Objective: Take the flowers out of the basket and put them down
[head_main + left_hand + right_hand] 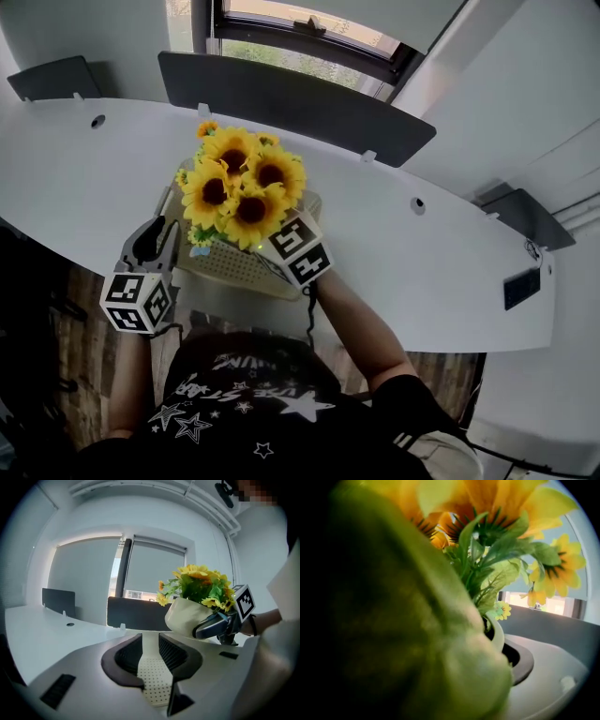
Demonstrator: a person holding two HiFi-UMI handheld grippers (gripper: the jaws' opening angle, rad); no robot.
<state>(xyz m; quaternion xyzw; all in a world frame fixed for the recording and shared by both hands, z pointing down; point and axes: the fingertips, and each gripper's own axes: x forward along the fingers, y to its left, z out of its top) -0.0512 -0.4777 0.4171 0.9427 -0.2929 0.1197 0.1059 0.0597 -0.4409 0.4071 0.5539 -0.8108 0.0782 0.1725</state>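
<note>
So what we've got here: the sunflowers (239, 183) sit in a rounded white pot (180, 616), and from the left gripper view the pot hangs in the air with its underside showing, clear of the white worktop (422, 272); from the head view the blooms hover right over the cream perforated basket (234, 270), which sits on the worktop near its front edge. The right gripper (206, 626) has the pot; we can see one blue-grey jaw lying along the pot's side in the left gripper view, and its marker cube sticks out just behind the blooms. Its own view is mostly a big blurry green leaf up close, with yellow petals above and the pot's rim tucked against the one dark jaw we can make out on the right; the other jaw is hidden behind the leaf. The left gripper (150, 644) is off to the basket's left side with its jaws spread wide; between them we only see a strip of the perforated basket surface, and the pads don't look pressed on it, so it's gripping nothing. Behind it all a dark divider panel (291, 98) runs along the far edge of the worktop.
</note>
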